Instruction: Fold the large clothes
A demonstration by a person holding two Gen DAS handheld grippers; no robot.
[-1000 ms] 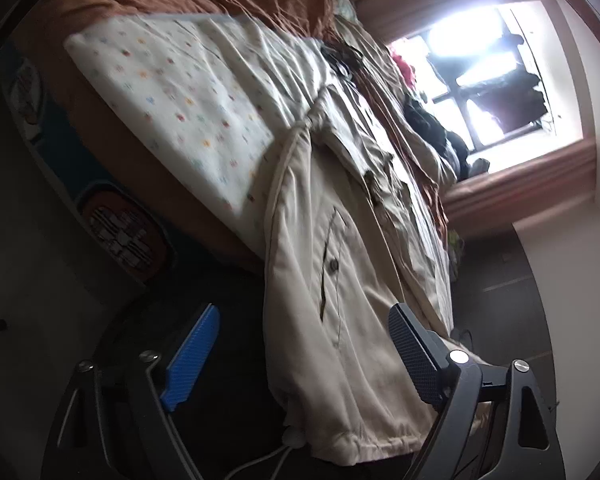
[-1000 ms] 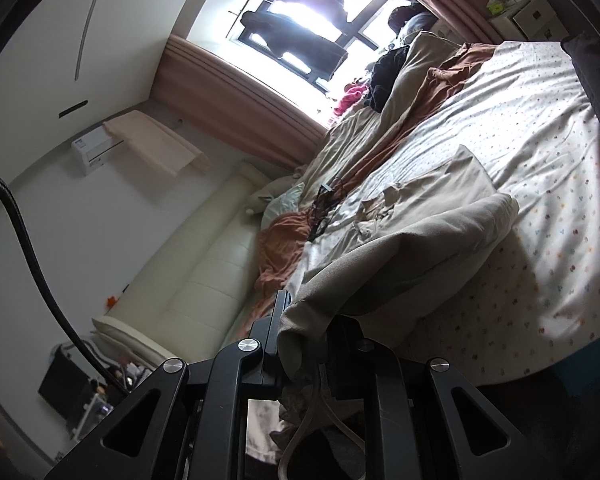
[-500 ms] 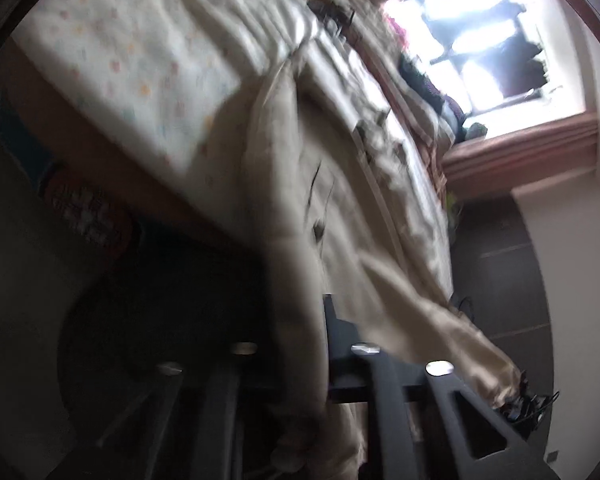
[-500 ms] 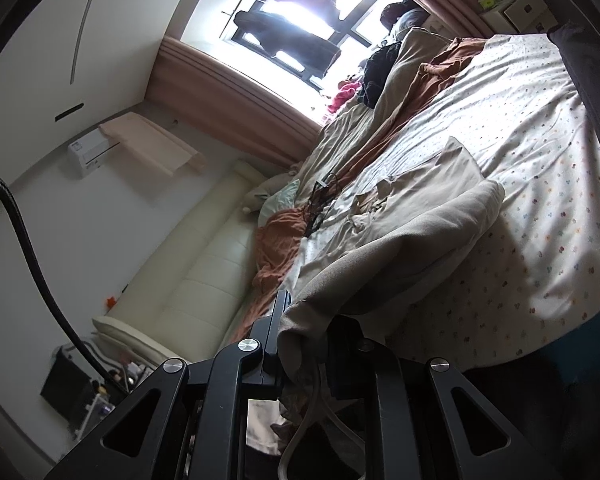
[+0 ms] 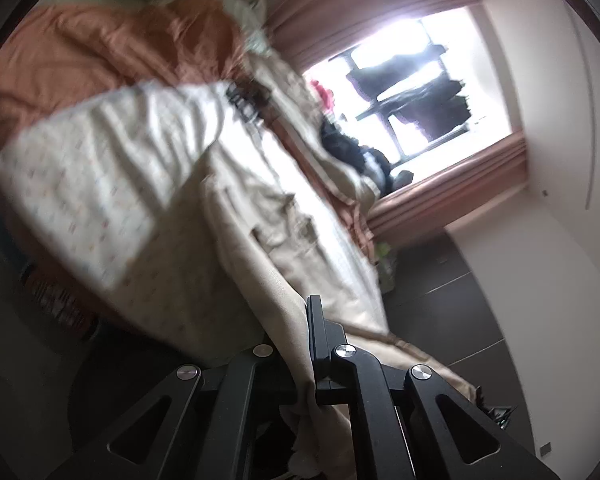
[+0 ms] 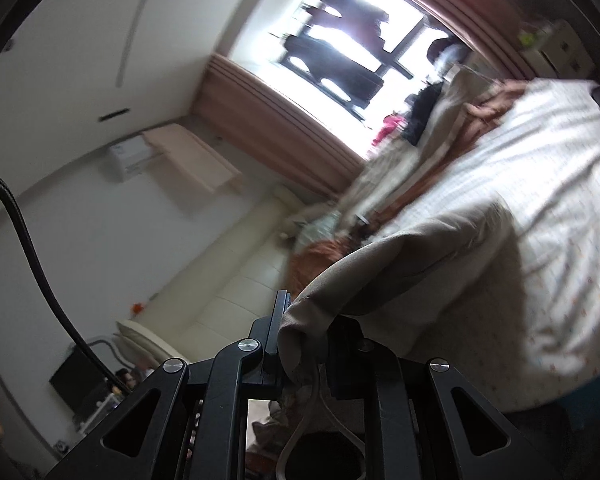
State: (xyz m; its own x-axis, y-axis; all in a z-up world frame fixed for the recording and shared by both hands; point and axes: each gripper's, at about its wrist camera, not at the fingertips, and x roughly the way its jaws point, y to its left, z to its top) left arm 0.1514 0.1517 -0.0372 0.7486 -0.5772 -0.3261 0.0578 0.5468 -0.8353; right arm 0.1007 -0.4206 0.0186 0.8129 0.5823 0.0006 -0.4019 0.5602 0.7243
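The beige coat (image 5: 260,240) is a large, pale khaki garment of smooth cloth, and it lies lengthwise on the bed, running from the middle of the left wrist view down to the lower centre, where its hem is gathered into a narrow bunch. The left gripper (image 5: 300,344) has its fingers (image 5: 316,328) closed tight on that bunch, the cloth passing between them and hanging below. In the right wrist view the same coat (image 6: 420,256) rises in a thick rounded fold from the lower centre toward the right of the frame, and the right gripper (image 6: 300,344) has its fingers (image 6: 278,320) clamped on the puckered hem end, with a white drawcord (image 6: 316,400) dangling beneath. The coat rests on a white dotted bedsheet (image 5: 100,176) that fills the left half of the left wrist view and the right side of the right wrist view (image 6: 540,208). A rust-brown blanket (image 5: 112,48) lies crumpled at the upper left of the left wrist view. Along the far side of the bed sits a heap of other clothes, dark and pink (image 5: 348,148), just under the bright window (image 5: 412,76) with its pinkish curtain (image 5: 364,16). In the right wrist view a cream sofa (image 6: 228,280) stands at centre left, a wall air conditioner (image 6: 128,158) at the upper left, and a black cable (image 6: 28,248) crosses the left edge. Both views are blurred.
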